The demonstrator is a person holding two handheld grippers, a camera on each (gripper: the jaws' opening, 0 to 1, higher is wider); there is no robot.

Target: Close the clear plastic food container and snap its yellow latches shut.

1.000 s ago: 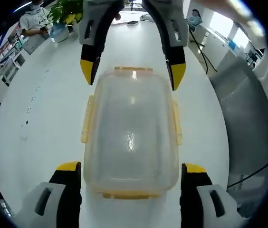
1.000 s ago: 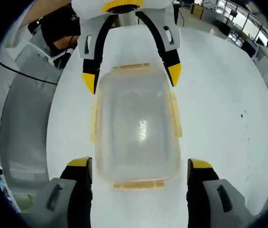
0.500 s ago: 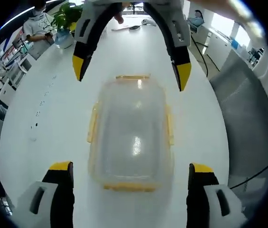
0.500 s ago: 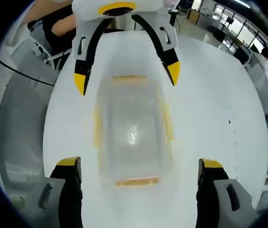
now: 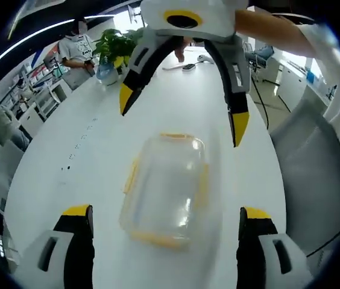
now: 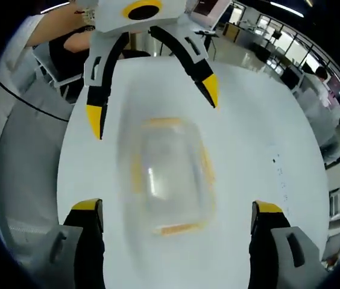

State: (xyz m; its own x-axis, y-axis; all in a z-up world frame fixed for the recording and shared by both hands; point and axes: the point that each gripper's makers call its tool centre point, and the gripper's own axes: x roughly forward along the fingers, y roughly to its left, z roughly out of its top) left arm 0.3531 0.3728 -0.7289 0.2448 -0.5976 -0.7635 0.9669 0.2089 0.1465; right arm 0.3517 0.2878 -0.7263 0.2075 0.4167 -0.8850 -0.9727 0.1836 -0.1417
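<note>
1. One wide white table (image 5: 67, 168) with bare surface all round
2. Clear plastic container (image 5: 164, 186), yellow latches at its edges, lies mid-table, touching neither gripper
3. Left gripper (image 5: 165, 220) and right gripper (image 6: 173, 214): both have jaws spread wide, holding nothing

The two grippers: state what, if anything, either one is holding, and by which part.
Nothing is held. The left gripper and right gripper are open and clear of the container, which rests on the white table.

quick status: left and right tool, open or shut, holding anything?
Left tool: open, holding nothing, above the clear container.
Right tool: open, holding nothing, container between its jaws but untouched.
</note>
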